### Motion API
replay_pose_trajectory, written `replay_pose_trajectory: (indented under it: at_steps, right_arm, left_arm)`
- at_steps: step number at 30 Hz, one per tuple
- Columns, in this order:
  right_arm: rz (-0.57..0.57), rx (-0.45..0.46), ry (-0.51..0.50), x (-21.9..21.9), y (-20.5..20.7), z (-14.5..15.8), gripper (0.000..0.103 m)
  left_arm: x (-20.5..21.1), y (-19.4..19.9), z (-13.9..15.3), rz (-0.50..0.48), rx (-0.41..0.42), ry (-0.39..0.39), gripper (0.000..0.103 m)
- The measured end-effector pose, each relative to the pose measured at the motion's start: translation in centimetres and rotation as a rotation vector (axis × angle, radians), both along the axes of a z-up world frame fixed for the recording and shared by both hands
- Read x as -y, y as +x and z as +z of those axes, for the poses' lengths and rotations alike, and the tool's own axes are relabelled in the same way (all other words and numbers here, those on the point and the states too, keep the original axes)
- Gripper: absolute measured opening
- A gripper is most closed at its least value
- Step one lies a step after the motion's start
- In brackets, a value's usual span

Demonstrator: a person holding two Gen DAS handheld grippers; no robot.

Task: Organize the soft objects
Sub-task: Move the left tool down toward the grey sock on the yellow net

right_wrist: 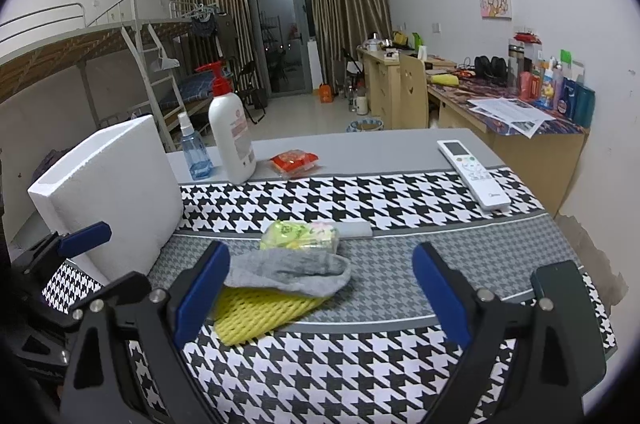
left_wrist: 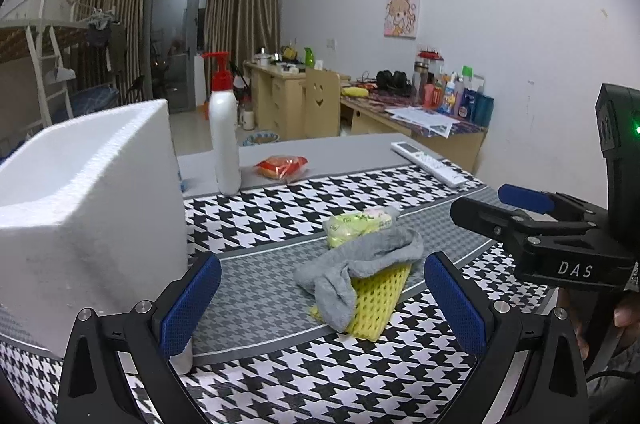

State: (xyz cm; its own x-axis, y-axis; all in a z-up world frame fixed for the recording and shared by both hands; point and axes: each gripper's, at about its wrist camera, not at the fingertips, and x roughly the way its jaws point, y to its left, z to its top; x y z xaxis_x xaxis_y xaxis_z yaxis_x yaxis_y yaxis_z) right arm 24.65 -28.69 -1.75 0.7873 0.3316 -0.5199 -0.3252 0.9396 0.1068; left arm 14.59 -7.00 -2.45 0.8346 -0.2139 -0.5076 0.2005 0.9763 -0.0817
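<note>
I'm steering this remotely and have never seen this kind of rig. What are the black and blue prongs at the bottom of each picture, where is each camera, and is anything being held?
The prongs are hand-held grippers, one per hand; each camera looks along its own fingers. The left gripper and right gripper are both open, holding nothing. The right gripper also shows in the left view. On the houndstooth tablecloth a grey sock lies over a yellow foam net, a yellow-green packet just behind. A white foam box stands at left. Farther back: lotion bottle, blue spray bottle, red packet, remote control.
</note>
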Motion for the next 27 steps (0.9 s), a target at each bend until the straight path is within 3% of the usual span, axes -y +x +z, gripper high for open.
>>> replay_pose_trajectory:
  at_steps: [22,27]
  right_arm:
    - [0.072,-0.089,-0.046,-0.5,4.4,-0.8,0.095]
    - [0.086,-0.104,-0.057,-0.9,5.0,-1.0,0.095]
  left_arm:
    - [1.8,4.1,-3.1,0.025,-0.124,0.029,0.102]
    - [1.7,4.9,-3.8,0.034,-0.155,0.038,0.096]
